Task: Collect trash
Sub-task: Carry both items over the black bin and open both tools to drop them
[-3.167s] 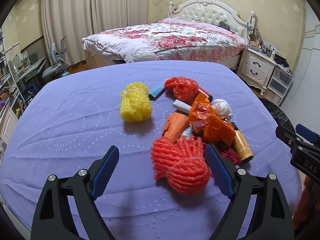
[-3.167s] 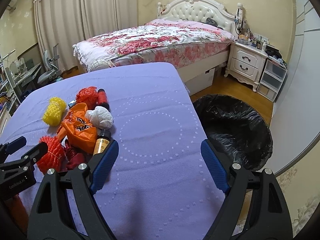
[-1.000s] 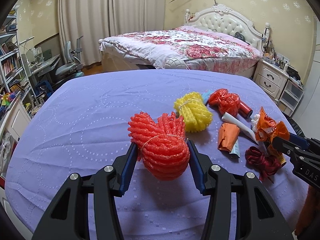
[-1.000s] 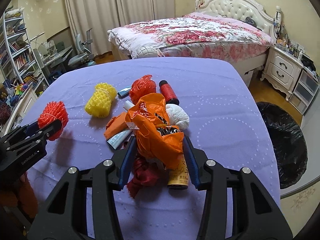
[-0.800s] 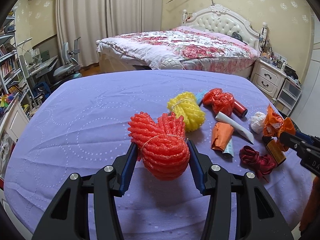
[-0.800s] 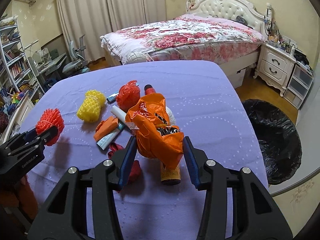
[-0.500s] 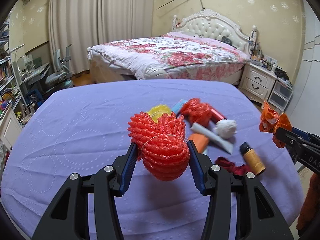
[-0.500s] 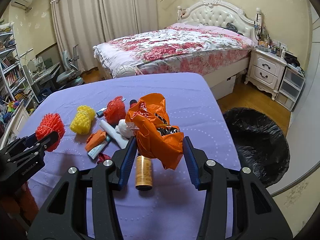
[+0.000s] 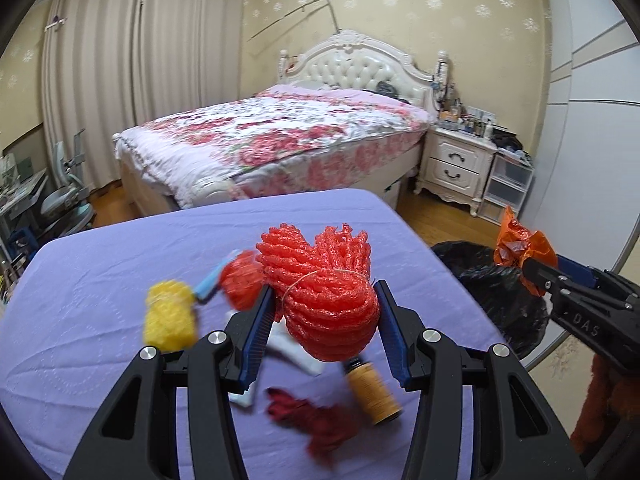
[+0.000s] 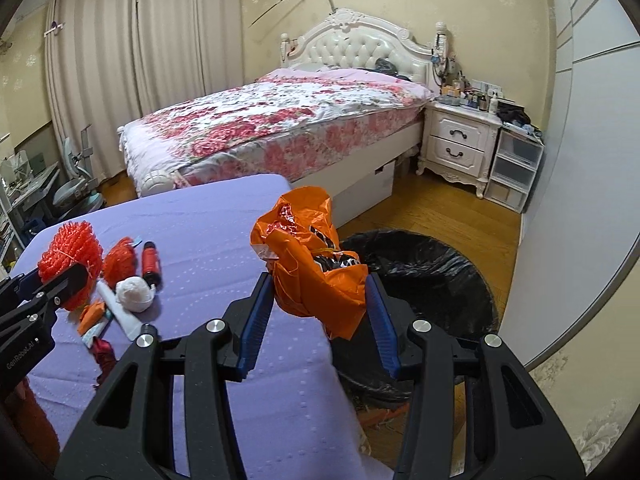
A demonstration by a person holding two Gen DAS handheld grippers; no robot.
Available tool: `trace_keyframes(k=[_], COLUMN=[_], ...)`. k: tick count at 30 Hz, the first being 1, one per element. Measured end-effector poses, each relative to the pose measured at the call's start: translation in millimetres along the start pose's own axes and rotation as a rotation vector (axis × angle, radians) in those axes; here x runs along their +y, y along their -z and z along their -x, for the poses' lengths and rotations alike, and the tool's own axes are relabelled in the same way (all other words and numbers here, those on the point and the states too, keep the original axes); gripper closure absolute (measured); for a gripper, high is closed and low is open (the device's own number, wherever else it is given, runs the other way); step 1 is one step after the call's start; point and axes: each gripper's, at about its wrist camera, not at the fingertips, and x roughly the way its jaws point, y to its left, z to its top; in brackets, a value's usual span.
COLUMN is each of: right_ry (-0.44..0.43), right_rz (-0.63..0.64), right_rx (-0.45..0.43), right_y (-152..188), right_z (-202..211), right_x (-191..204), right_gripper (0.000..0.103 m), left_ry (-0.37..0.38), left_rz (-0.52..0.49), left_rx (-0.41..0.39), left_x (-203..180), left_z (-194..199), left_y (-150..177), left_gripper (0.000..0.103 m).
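Note:
My left gripper (image 9: 324,332) is shut on a red foam net (image 9: 326,296), held in the air above the purple tablecloth (image 9: 100,288). My right gripper (image 10: 318,320) is shut on a crumpled orange plastic bag (image 10: 316,264), held over the table's right edge beside the black-lined trash bin (image 10: 436,276). In the left wrist view the right gripper (image 9: 532,272) shows at the right with the orange bag (image 9: 520,246) above the bin (image 9: 500,296). In the right wrist view the left gripper (image 10: 60,280) and its red net (image 10: 70,258) appear at the left.
On the cloth lie a yellow foam net (image 9: 170,318), a smaller red net (image 9: 240,284), a white tube (image 10: 120,312), a white wad (image 10: 134,294), a red bottle (image 10: 150,266), an amber bottle (image 9: 372,390) and dark red scraps (image 9: 316,420). A bed (image 10: 280,120) and nightstand (image 10: 460,144) stand behind.
Both grippers have swung right and risen a little with their loads. The orange bag has left the pile and now hangs by the bin; the red net now hangs over the pile.

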Motion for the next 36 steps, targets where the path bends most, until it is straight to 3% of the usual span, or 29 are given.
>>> trace_keyframes(k=[14, 36], right_ry=[0.120, 0.141], right_rz=[-0.079, -0.150], right_rx=[0.021, 0.058], right_y=[4.8, 0.2], right_z=[-47.3, -88.2], right_x=[-62.2, -109.3], right_gripper=[0.057, 0.056], left_ry=[0.084, 0.085], left_rz=[-0.095, -0.167], left_rx=[0.007, 0.119], left_x=[-81.5, -136.4], left_z=[-68.5, -134.6], left_y=[-24.4, -22.7], left_gripper=[0.053, 0.051])
